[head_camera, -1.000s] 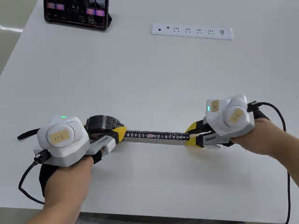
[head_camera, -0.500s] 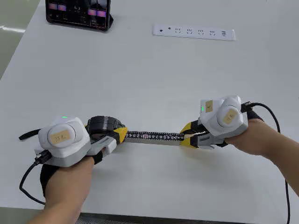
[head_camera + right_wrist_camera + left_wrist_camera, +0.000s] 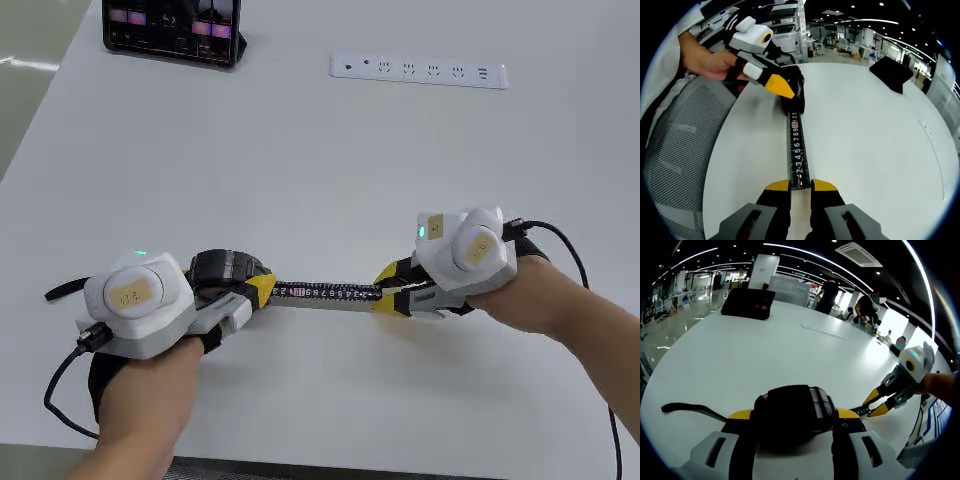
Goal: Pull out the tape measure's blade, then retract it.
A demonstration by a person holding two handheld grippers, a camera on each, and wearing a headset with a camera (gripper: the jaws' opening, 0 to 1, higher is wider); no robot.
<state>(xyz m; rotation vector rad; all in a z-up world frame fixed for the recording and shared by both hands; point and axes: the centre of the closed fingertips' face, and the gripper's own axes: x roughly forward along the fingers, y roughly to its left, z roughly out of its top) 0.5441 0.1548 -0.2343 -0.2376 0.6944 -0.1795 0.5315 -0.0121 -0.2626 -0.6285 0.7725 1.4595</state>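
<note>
The left gripper is clamping the tape measure; the right gripper is pinching its blade, lying straight between them.

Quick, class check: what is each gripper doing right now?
Left gripper: shut on the tape measure.
Right gripper: shut on the blade, at its end.

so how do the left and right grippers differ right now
The left gripper clamps the thick black case, while the right gripper pinches the end of the thin blade. The left gripper's jaws stand wide apart around the case, and the right gripper's jaws are nearly closed on the blade. Both have yellow tips, face each other along the blade, and are low over the white table.
</note>
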